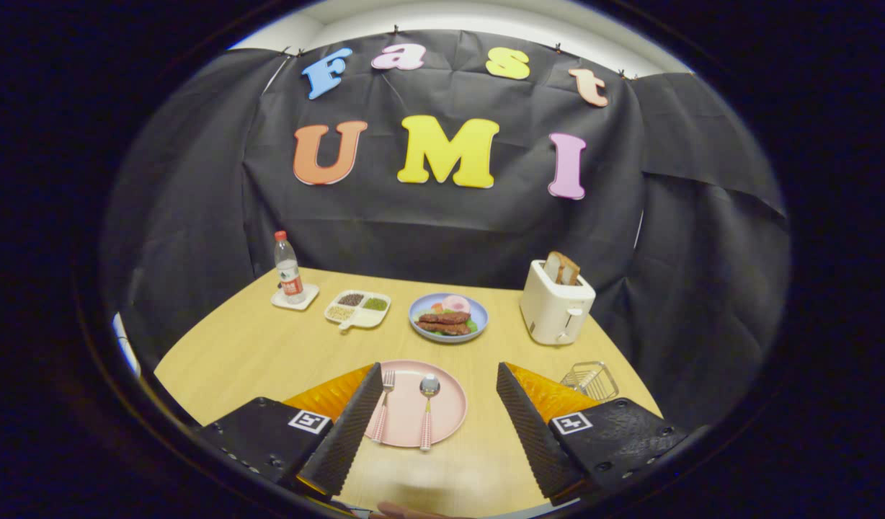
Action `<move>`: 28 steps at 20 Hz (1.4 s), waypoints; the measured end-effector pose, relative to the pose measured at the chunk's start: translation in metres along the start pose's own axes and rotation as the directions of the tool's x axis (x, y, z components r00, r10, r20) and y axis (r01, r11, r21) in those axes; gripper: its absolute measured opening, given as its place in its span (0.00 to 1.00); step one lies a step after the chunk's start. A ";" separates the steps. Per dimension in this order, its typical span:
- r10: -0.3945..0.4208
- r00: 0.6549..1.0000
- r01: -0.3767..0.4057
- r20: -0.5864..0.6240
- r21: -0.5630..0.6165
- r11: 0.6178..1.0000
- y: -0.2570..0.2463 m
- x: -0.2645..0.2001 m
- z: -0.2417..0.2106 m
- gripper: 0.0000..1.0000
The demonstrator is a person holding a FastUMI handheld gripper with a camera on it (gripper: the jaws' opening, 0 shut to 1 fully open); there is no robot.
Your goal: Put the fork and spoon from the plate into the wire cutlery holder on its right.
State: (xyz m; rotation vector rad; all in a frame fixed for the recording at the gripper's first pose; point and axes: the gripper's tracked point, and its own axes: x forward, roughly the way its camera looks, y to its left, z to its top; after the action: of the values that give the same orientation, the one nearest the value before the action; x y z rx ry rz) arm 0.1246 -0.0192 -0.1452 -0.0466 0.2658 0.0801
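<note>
Two pieces lie on the plate [414, 411]: with jaws wide open and empty, centre on the fork [382, 407] handle first.

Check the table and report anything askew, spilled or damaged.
Nothing stands out. Fork and spoon lie neatly on the pink plate; the wire holder sits upright; the open gripper hovers above the plate.

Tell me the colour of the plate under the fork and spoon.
Pink, clearest in the gripper view: the plate lies between the open gripper's fingers.
</note>
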 end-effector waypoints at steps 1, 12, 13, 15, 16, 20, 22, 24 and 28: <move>0.010 0.999 -0.010 -0.031 0.003 1.000 0.000 0.011 -0.011 0.95; 0.084 0.937 -0.079 -0.338 0.029 0.996 0.014 0.102 -0.105 0.77; 0.089 0.930 -0.083 -0.356 0.031 0.996 0.017 0.106 -0.111 0.74; 0.078 0.914 -0.066 -0.398 0.043 0.997 0.016 0.113 -0.125 0.66; 0.076 0.906 -0.062 -0.417 0.047 0.997 0.018 0.116 -0.131 0.60; 0.062 0.882 -0.034 -0.467 0.069 0.997 0.020 0.127 -0.147 0.45; 0.064 0.873 -0.033 -0.483 0.073 0.997 0.023 0.131 -0.152 0.40; 0.060 0.861 -0.023 -0.505 0.079 0.997 0.025 0.133 -0.158 0.27; 0.047 0.863 -0.013 -0.502 0.071 0.997 0.026 0.132 -0.159 0.13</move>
State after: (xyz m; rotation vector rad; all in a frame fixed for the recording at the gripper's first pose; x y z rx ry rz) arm 0.2081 0.0071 -0.3346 0.0034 0.7968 0.0898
